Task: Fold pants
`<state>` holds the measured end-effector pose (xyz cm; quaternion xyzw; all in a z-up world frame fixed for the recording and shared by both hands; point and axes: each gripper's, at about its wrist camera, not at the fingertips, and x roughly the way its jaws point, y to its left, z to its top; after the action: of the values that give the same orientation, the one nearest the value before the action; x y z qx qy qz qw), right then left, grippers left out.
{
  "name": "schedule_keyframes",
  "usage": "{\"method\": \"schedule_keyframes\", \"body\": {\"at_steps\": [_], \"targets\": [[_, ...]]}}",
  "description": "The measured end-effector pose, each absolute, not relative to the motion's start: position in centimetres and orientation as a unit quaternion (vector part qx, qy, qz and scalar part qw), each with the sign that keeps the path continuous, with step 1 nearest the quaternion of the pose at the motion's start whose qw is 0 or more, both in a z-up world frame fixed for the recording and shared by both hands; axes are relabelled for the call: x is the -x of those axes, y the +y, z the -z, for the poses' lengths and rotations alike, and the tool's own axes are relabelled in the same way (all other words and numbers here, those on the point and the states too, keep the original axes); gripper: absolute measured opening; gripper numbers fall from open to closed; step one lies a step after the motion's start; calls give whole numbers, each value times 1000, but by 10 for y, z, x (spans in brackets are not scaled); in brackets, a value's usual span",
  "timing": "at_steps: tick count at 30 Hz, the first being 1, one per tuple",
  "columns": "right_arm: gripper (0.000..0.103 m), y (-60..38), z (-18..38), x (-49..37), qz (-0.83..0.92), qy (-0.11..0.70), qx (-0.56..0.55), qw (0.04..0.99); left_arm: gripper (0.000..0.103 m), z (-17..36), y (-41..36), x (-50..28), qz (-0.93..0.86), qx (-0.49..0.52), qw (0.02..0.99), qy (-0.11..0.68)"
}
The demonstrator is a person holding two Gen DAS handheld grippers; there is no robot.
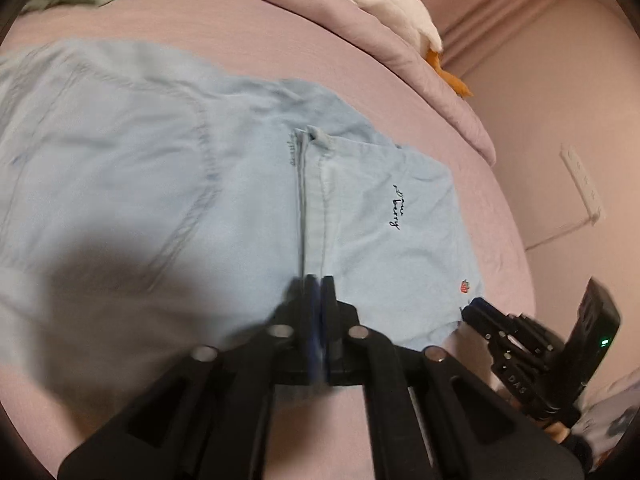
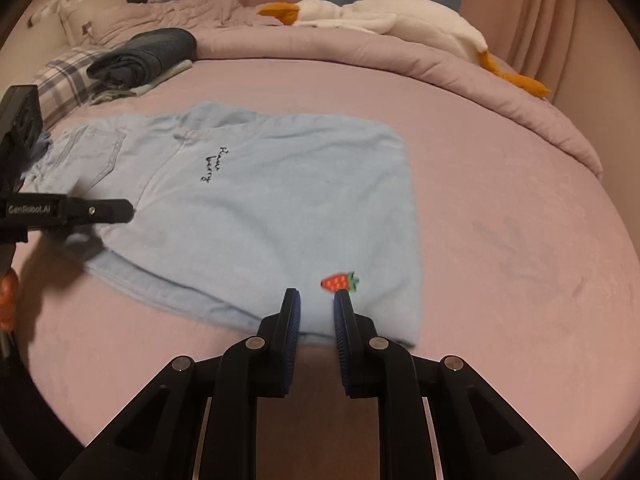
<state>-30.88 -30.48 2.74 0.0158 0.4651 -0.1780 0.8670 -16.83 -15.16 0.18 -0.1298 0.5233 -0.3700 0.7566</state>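
Observation:
Light blue denim pants lie flat and folded on the pink bed, with black script and a red strawberry patch near the front hem. My left gripper hovers over the centre seam at the pants' near edge. Its tips are blurred and only a thin slit apart, with no cloth seen pinched. From the right wrist view the left gripper reaches in over the pants' left side. My right gripper stands slightly open astride the front hem just below the strawberry, the cloth lying flat between the fingers. The right gripper sits at the hem corner.
A rolled pink quilt and a white plush goose line the back of the bed. Folded dark clothes and a plaid pillow lie at the back left. The bed's edge curves down on the right, with a white power strip on the wall beyond.

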Motion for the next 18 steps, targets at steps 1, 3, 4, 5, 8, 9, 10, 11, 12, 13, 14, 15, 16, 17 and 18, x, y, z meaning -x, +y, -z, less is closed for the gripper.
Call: {"method": "schedule_keyframes", "body": {"at_steps": [1, 3, 4, 5, 8, 9, 10, 11, 12, 13, 14, 15, 16, 17, 18], "targets": [[17, -305, -29, 309, 180, 467, -21, 865, 27, -6, -141, 170, 374, 141, 757, 517], [19, -303, -35, 307, 182, 464, -30, 866, 36, -14, -121, 175, 369, 155, 764, 506], [23, -301, -38, 311, 182, 459, -32, 869, 50, -18, -104, 179, 355, 159, 774, 499], [27, -299, -41, 312, 182, 452, -33, 873, 54, -21, -91, 182, 351, 172, 778, 492], [27, -295, -48, 317, 177, 435, -32, 882, 54, -22, -43, 185, 320, 223, 784, 483], [27, -291, -48, 315, 171, 432, -32, 885, 54, -21, -33, 186, 311, 234, 785, 482], [27, -287, -48, 313, 164, 429, -31, 888, 55, -18, -19, 186, 295, 253, 785, 482], [27, -285, -49, 312, 161, 429, -30, 889, 56, -14, -4, 185, 277, 276, 784, 483], [27, -280, -48, 308, 153, 429, -26, 890, 56, -10, 5, 184, 264, 292, 781, 485], [27, -276, -48, 305, 148, 428, -24, 891, 56, -4, 14, 183, 248, 309, 777, 489], [27, -273, -48, 301, 141, 428, -23, 893, 56, 5, 24, 181, 233, 336, 767, 495], [27, -270, -48, 297, 134, 428, -21, 894, 56, 9, 27, 179, 230, 354, 758, 497], [27, -265, -48, 294, 127, 428, -19, 895, 56, 15, 33, 177, 229, 384, 745, 495], [27, -260, -48, 291, 123, 428, -17, 895, 56, 16, 36, 176, 226, 396, 742, 491], [27, -256, -48, 288, 116, 428, -14, 896, 56, 16, 37, 174, 221, 403, 744, 486]]}}
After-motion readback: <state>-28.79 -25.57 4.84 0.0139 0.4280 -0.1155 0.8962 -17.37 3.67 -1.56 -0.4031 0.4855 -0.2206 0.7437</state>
